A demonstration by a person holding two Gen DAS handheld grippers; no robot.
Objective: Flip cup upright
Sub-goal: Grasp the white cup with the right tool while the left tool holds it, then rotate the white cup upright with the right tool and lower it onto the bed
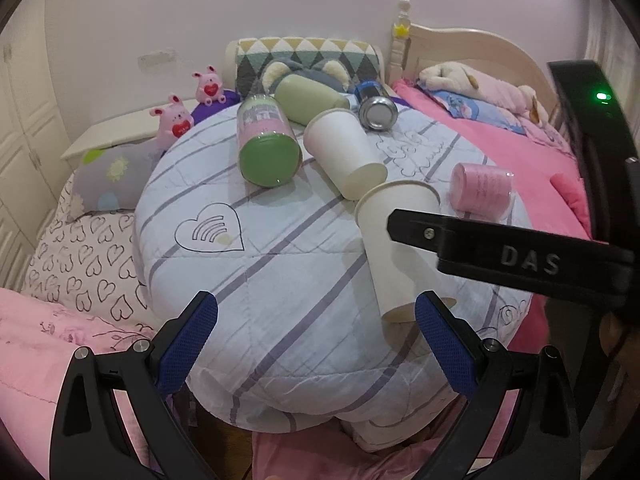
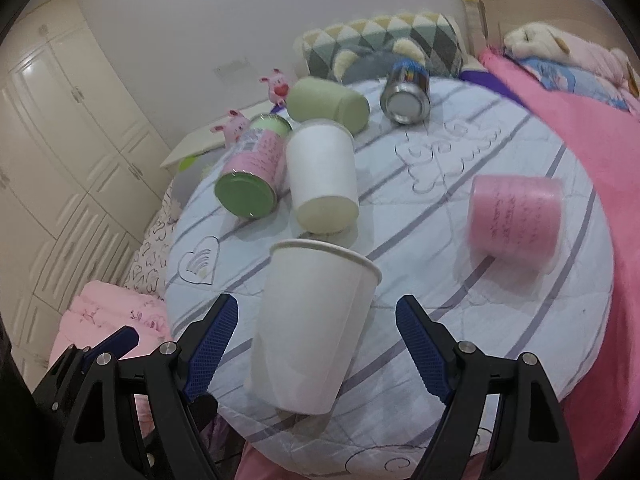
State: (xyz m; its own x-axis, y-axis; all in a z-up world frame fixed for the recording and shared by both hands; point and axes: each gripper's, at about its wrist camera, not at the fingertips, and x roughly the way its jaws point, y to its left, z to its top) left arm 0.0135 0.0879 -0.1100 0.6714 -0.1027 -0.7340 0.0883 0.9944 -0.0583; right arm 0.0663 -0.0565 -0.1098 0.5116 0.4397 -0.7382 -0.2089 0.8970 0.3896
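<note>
The paper cup (image 2: 316, 324) lies on its side on the striped quilt (image 2: 460, 280) that covers a round surface beside the bed (image 2: 600, 152), with its open rim pointing away from the camera and its base toward it. The right gripper (image 2: 316, 336) is open, and the cup is between its two blue fingers (image 2: 214, 344), which do not touch it on either side. In the left wrist view the same cup (image 1: 394, 248) is near the right finger of the left gripper (image 1: 316, 340), which is also open and holds nothing. A second paper cup (image 2: 322, 176) lies just behind the first one, next to a green-lidded jar (image 2: 250, 176). A metal can (image 2: 406, 94) and a pink roll (image 2: 514, 218) lie further away.
</note>
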